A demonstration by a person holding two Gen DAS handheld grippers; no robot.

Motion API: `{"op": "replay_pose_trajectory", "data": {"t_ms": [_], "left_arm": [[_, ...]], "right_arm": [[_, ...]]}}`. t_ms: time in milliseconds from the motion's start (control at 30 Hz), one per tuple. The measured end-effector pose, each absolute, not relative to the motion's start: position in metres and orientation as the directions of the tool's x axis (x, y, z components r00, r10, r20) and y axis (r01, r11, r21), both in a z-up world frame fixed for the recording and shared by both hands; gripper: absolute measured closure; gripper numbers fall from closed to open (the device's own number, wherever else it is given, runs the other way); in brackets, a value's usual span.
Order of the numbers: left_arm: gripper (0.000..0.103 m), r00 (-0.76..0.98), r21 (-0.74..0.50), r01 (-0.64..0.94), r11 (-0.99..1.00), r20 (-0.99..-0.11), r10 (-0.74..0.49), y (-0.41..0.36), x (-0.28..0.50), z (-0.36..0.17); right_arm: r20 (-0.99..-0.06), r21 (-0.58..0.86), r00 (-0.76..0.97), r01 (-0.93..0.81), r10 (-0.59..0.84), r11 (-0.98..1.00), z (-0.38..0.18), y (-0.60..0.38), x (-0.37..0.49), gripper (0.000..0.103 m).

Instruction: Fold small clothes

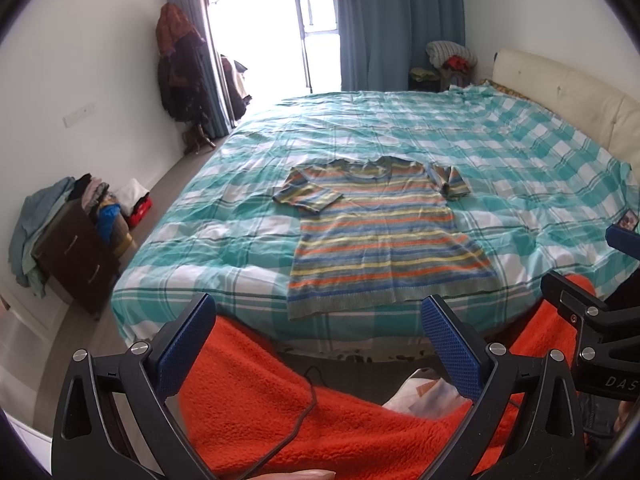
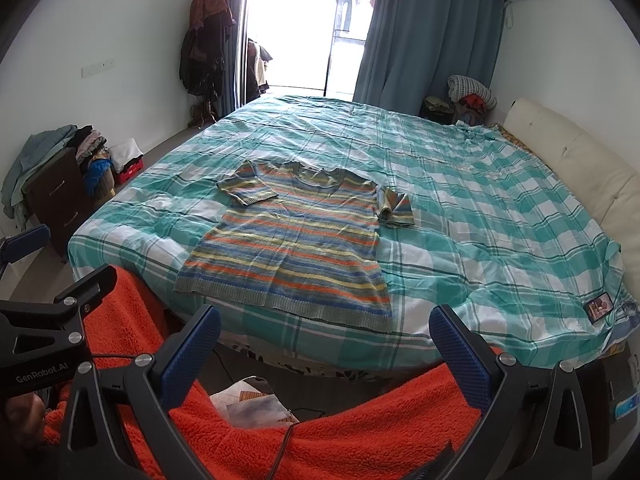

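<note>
Striped knit top (image 1: 372, 236) lies flat, face up, on the checked bedspread (image 1: 520, 152), hem at the bed's near edge, neckline toward the far edge. One short sleeve (image 1: 308, 194) is already lapped in over the body; the other (image 2: 394, 208) sits bunched beside the shoulder, on the headboard side. My left tongs (image 1: 318, 344) are spread wide and empty, held off the near edge over my orange fleece (image 1: 256, 392); my right tongs (image 2: 326, 350) likewise released, gripping nothing. I judge folding barely begun: sleeves half tidied, body untouched. Next move, as I read it: reach in, flatten the bunched sleeve inward, then pinch hem corners and carry them toward the neckline. Phone (image 2: 599, 307) rests near the bed's corner, clear of the work.
</note>
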State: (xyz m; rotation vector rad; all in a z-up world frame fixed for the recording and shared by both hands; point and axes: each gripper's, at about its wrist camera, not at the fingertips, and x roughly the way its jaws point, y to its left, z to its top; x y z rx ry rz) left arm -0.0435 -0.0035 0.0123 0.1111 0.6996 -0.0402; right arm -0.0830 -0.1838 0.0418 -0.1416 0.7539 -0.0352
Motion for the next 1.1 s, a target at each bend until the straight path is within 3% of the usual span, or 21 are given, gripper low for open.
{"op": "replay_pose_trajectory", "data": {"t_ms": [1100], "left_arm": [[0.001,0.762,0.093,0.076,0.993,-0.648,0.002,-0.0078,-0.0468,0.0088]], "right_arm": [[-0.681,-0.138,0.728,-0.02,-0.081,0.99,0.0401,-0.1853,-0.0832,0.0]]}}
